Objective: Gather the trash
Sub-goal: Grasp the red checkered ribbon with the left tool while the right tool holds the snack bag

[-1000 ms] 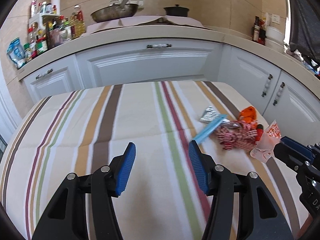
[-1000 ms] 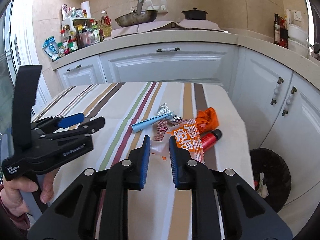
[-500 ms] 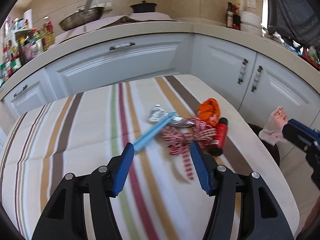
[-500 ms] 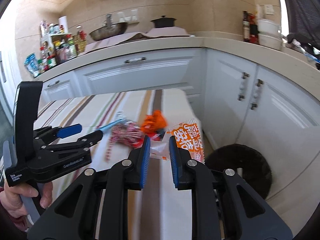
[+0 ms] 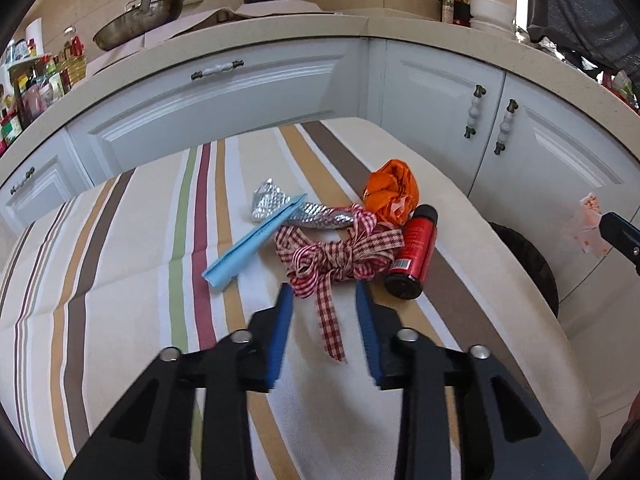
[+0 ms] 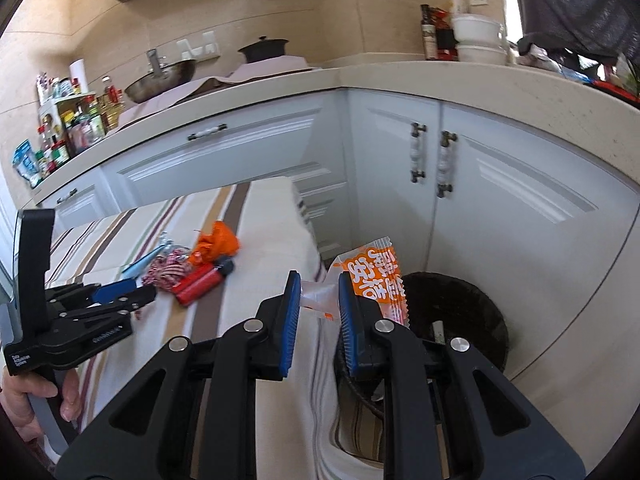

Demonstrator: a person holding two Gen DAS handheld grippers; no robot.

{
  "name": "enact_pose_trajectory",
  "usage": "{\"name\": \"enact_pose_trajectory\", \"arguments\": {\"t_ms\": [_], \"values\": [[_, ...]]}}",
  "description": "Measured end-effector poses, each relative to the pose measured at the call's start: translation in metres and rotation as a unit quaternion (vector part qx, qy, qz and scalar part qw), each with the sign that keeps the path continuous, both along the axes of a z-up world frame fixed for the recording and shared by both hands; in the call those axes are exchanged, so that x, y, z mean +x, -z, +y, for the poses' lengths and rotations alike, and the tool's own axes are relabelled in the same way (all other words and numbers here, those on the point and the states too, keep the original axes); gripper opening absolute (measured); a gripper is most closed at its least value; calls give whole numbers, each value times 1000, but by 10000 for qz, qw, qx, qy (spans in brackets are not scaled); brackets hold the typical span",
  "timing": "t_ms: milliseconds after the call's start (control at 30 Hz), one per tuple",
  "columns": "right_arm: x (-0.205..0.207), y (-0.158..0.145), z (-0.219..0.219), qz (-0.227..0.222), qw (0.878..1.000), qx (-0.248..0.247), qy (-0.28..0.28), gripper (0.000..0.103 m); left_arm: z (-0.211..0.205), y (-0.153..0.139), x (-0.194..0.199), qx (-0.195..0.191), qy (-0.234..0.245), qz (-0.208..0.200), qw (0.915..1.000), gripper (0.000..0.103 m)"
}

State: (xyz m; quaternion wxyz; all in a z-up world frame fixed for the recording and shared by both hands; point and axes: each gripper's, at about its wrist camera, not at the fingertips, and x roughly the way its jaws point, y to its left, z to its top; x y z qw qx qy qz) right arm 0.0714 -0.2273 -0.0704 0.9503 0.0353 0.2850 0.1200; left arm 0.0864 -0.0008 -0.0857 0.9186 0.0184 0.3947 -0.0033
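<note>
The right gripper [image 6: 319, 297] has carried its orange wrapper [image 6: 376, 280] off the table's right edge to above the dark bin [image 6: 472, 312], while the left gripper [image 5: 323, 304], jaws closing, has reached the checked ribbon [image 5: 340, 258].

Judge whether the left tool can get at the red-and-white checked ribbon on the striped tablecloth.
Probably yes: the left tool points at the red-and-white checked ribbon, whose tail lies between its closing jaws, with nothing in the way.

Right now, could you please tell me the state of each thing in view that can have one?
left gripper: closing around the checked ribbon's tail, not gripping.
right gripper: shut on the orange snack wrapper, beside the table's edge.
checked ribbon: knotted, on the table.
red bottle: capped, lying down.
dark bin: open-topped.
</note>
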Motion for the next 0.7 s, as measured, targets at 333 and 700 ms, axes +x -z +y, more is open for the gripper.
{"name": "enact_pose_trajectory", "arguments": {"t_ms": [333, 700], "values": [[2, 5, -15, 24, 9999, 50, 161, 19, 2, -2, -4, -71, 72, -88, 9999, 1], [0, 1, -14, -16, 9999, 26, 160, 19, 8, -21, -19, -146, 75, -428, 9990, 1]]}}
